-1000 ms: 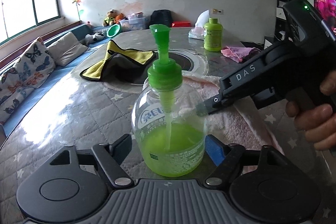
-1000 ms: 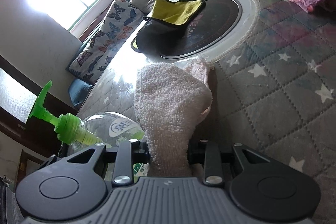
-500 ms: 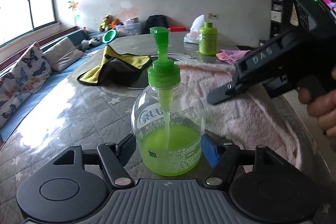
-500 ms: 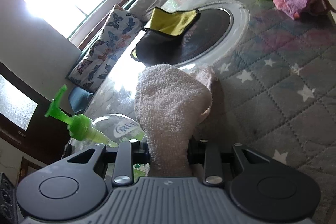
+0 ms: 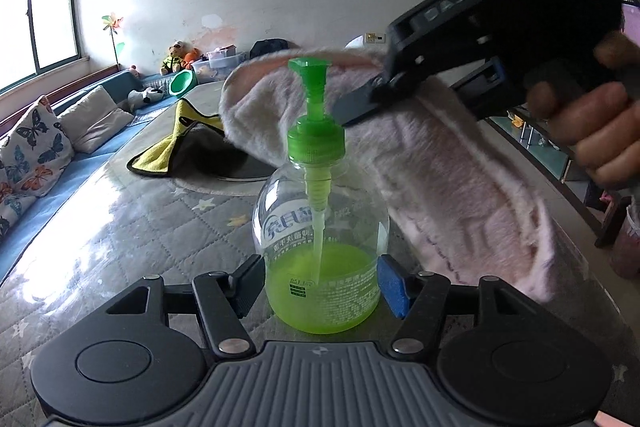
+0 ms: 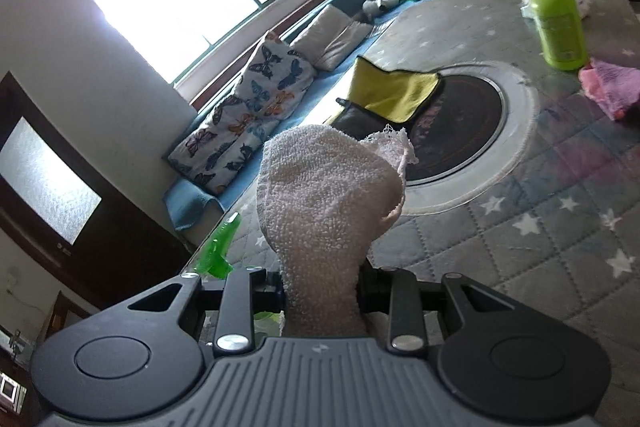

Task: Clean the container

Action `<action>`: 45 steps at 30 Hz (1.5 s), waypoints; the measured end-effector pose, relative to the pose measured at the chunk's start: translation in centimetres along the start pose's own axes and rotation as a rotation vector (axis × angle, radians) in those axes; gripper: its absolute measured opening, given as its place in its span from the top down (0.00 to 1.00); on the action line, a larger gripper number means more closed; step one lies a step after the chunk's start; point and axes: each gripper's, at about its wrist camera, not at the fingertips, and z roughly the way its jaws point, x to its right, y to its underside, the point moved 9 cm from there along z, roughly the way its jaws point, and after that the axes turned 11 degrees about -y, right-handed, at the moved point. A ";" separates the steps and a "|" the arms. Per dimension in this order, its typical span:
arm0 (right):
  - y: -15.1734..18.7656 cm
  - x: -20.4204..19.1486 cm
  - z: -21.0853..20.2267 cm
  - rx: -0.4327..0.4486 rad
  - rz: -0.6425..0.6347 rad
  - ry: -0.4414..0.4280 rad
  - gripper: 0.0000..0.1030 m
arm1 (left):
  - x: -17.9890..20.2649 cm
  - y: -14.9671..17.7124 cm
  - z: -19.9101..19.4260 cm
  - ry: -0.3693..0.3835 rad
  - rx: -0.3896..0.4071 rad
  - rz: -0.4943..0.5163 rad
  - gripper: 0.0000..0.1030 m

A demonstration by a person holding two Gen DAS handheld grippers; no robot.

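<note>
lower centre of the left view, the left tongs (image 5: 320, 285) clasp the upright clear green-pump soap bottle (image 5: 322, 251); the right tongs (image 5: 360, 107), pinching a pale pink terry towel (image 5: 452, 187), sit upper right beside the pump.

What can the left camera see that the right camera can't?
Only the left wrist view shows the soap bottle's clear body with green liquid, the left gripper clamped on it, and a hand holding the right gripper. Only the right wrist view shows the small green bottle and purple cloth. Both show the pink towel, yellow cloth and green pump top.
</note>
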 end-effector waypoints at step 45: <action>2.8 3.3 0.1 -0.029 0.106 0.002 0.71 | 0.4 0.0 0.4 -0.052 -0.007 -0.009 0.29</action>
